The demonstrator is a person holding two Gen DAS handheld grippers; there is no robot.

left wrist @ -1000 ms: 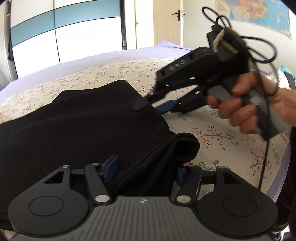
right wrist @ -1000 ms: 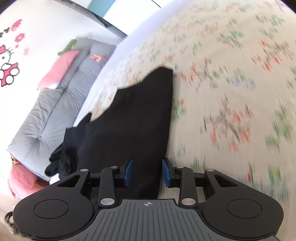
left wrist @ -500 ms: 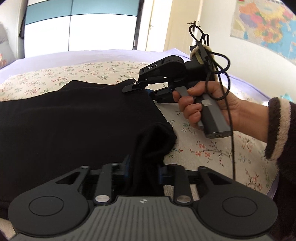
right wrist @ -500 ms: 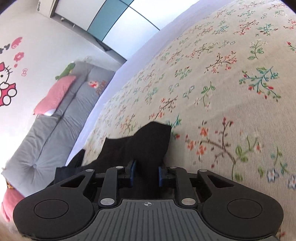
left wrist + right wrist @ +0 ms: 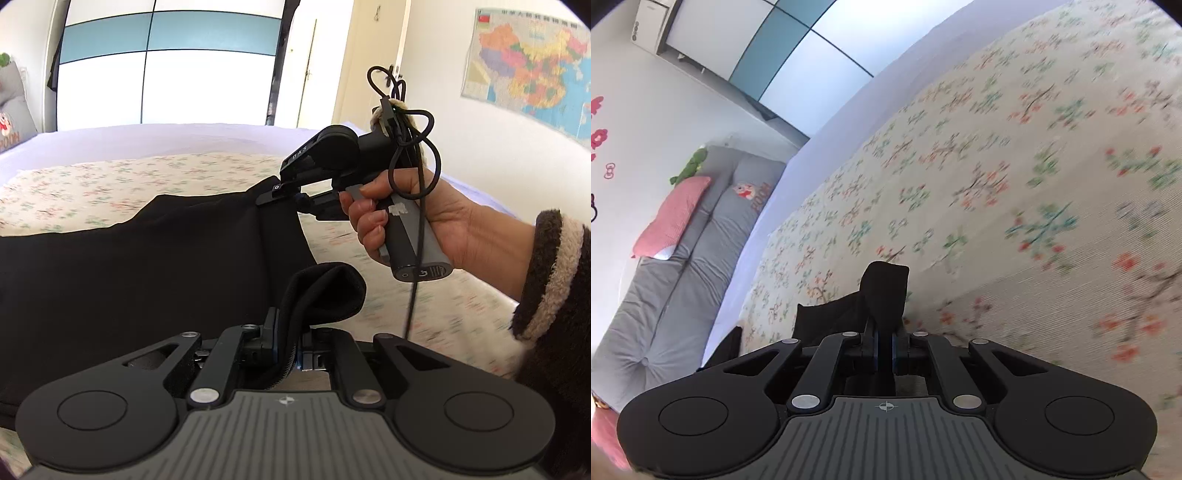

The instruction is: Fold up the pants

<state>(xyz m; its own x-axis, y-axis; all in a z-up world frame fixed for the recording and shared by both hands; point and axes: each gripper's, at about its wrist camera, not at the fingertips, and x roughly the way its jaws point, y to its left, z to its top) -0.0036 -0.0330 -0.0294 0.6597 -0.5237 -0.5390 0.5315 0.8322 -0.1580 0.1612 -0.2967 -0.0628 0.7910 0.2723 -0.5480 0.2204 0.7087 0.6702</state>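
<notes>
The black pants (image 5: 140,266) lie spread over the floral bedspread, filling the left half of the left wrist view. My left gripper (image 5: 286,343) is shut on the near corner of the pants' edge, which bunches up above the fingers. My right gripper (image 5: 280,192) shows in the same view, shut on the far corner of that edge and lifting it. In the right wrist view the right gripper (image 5: 884,343) clamps a fold of the black pants (image 5: 886,291), which stick up between the jaws.
The floral bedspread (image 5: 1015,184) covers the bed, over a lilac sheet (image 5: 184,140). A grey sofa (image 5: 665,295) with a pink cushion stands beyond the bed. A wardrobe (image 5: 166,66), a door and a wall map (image 5: 528,62) are behind.
Both grippers closed on the pants' edge, the left on the near corner and the right on the far corner, and both have lifted the fabric off the bed.
</notes>
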